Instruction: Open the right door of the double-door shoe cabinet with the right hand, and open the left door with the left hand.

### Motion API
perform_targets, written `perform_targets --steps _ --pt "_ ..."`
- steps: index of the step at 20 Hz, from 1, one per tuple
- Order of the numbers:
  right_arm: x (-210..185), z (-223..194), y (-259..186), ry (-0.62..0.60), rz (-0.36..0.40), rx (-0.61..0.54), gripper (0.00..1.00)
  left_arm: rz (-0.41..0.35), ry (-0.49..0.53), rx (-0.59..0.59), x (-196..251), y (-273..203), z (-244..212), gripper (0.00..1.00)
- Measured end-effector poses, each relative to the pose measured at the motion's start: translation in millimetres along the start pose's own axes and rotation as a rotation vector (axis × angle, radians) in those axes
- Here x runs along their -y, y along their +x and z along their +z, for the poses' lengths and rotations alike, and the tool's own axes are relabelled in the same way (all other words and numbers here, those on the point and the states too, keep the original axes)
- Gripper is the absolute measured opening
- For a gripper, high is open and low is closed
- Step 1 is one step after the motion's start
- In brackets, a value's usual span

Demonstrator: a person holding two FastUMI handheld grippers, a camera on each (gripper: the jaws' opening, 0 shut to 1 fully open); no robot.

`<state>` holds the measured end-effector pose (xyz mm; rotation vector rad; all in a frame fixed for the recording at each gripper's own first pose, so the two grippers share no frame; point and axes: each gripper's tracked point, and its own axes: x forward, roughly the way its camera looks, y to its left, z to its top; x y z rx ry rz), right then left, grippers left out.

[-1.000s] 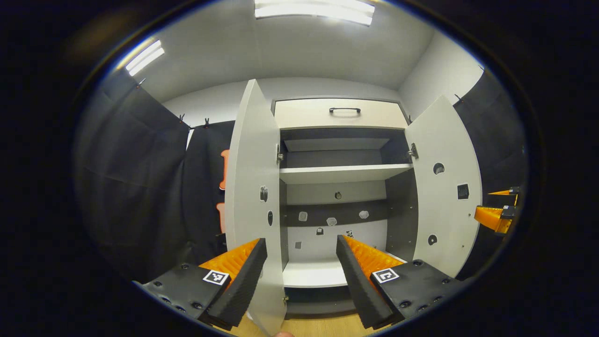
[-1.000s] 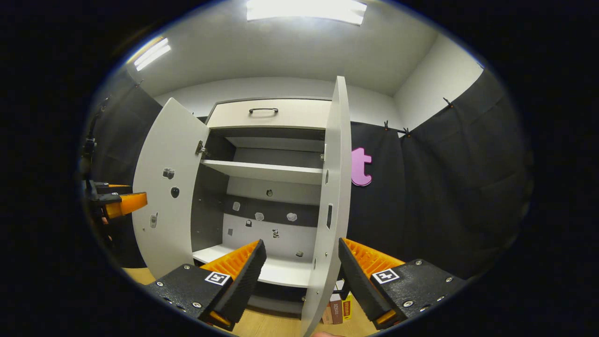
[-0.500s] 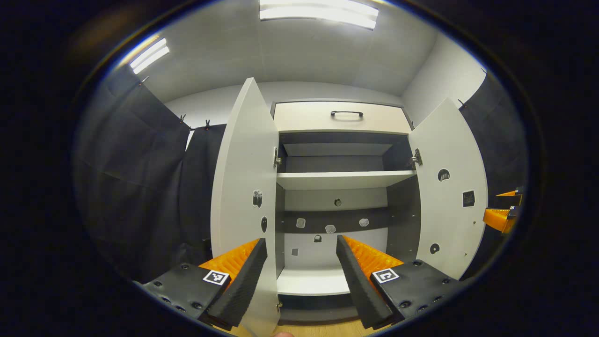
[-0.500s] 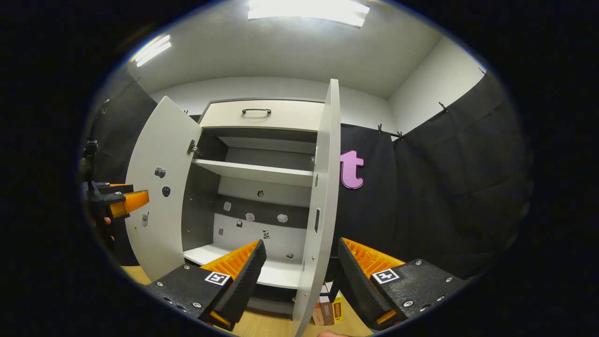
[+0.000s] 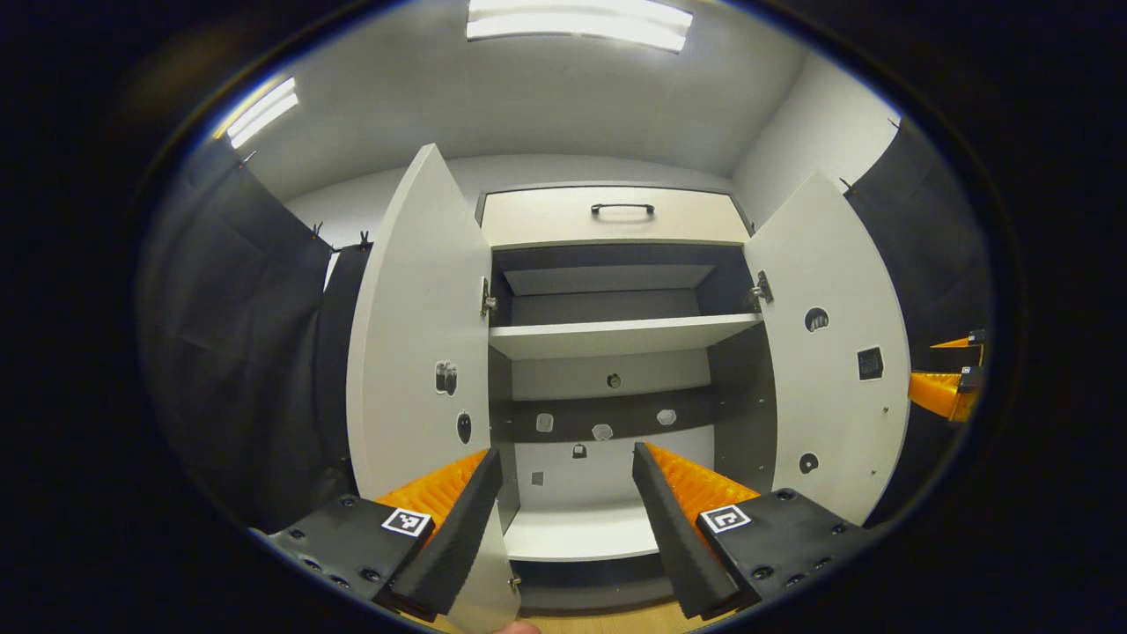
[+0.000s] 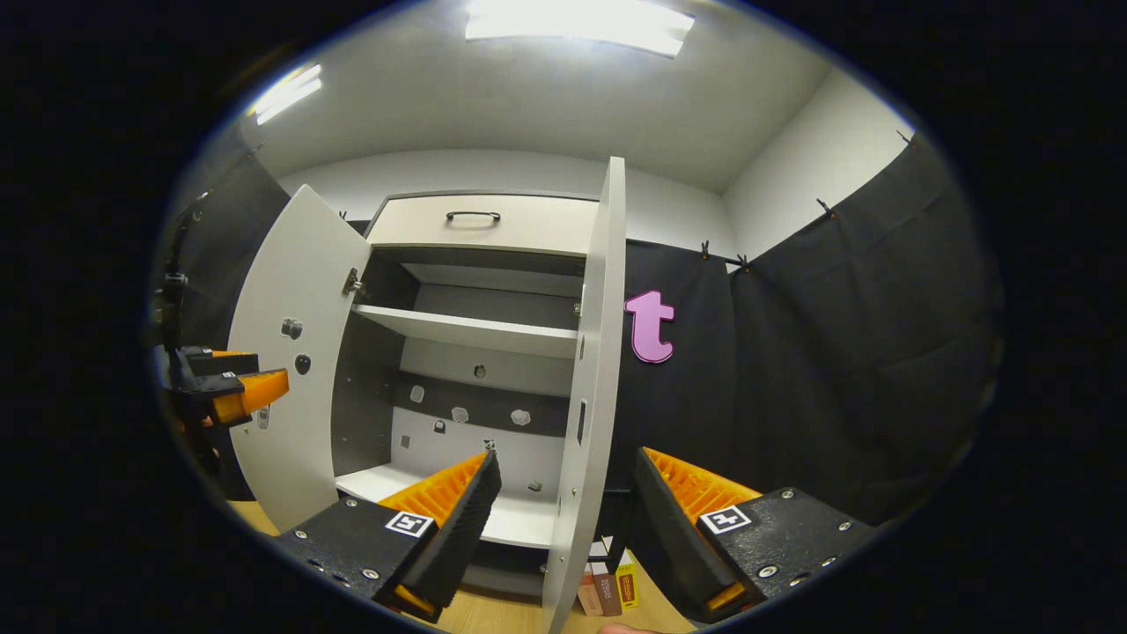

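The white shoe cabinet [image 5: 616,335] stands with both doors swung out. In the left gripper view its left door [image 5: 414,352] angles toward me, its lower edge just inside one finger [image 5: 449,537] of my left gripper [image 5: 563,519], which is open. The right door [image 5: 828,352] hangs open at the right, with my right gripper [image 5: 946,387] beyond it. In the right gripper view the right door [image 6: 590,396] is edge-on between the spread fingers of my open right gripper [image 6: 563,519]; neither finger presses on it. The left door [image 6: 290,379] and left gripper [image 6: 229,392] sit at the left.
A drawer with a black handle [image 5: 622,209] tops the cabinet. Inside are a white shelf [image 5: 616,336] and a bottom board [image 5: 581,533]. Small boxes [image 6: 607,590] stand on the wooden floor [image 6: 493,612] by the right door. Black cloth walls hang on both sides.
The left door has swung further out to the left. The right door has opened a little more. Both grippers stay open.
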<state>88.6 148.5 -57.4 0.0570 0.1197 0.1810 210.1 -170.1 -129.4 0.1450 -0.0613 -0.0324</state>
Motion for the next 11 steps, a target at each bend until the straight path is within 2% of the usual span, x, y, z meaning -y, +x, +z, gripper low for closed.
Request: perform_targets --steps 11 --pt "-3.9 -3.7 2.1 -0.004 0.026 -0.010 0.94 -0.010 -0.006 -0.021 4.1 -0.9 -1.9 0.96"
